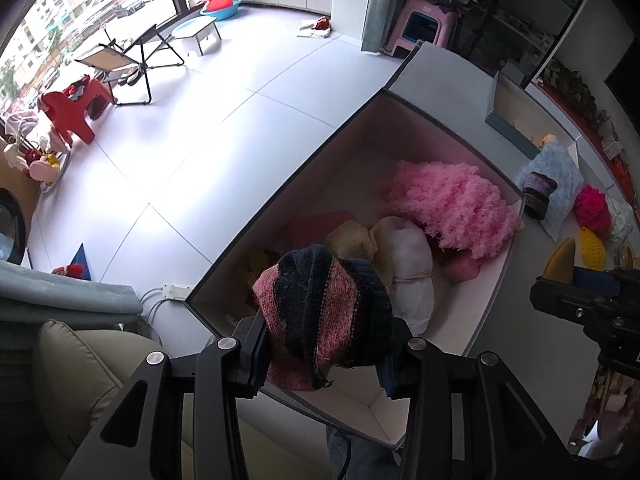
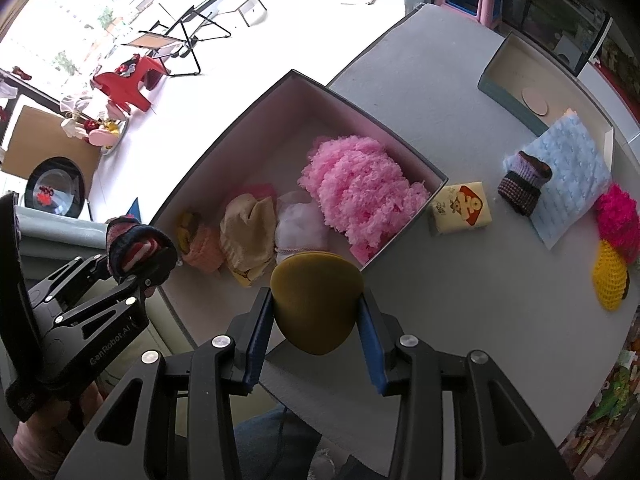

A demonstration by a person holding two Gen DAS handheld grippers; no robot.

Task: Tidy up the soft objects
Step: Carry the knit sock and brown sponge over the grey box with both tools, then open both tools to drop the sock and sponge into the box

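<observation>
Mustard pad (image 2: 316, 304) fills one view, striped knit (image 1: 324, 316) the other.

Left gripper (image 1: 326, 354) jaws clamp striped knit hat (image 1: 320, 312) above box (image 1: 280, 200)

Grey table (image 2: 420, 92) bears open box (image 2: 248, 120), blue cloth (image 2: 568, 184), yellow packet (image 2: 462, 208)

Coarse knitted wool hat (image 1: 324, 316), fluffy pink yarn (image 2: 360, 196), matt cardboard box (image 2: 256, 120), smooth mustard pad (image 2: 316, 300).
</observation>
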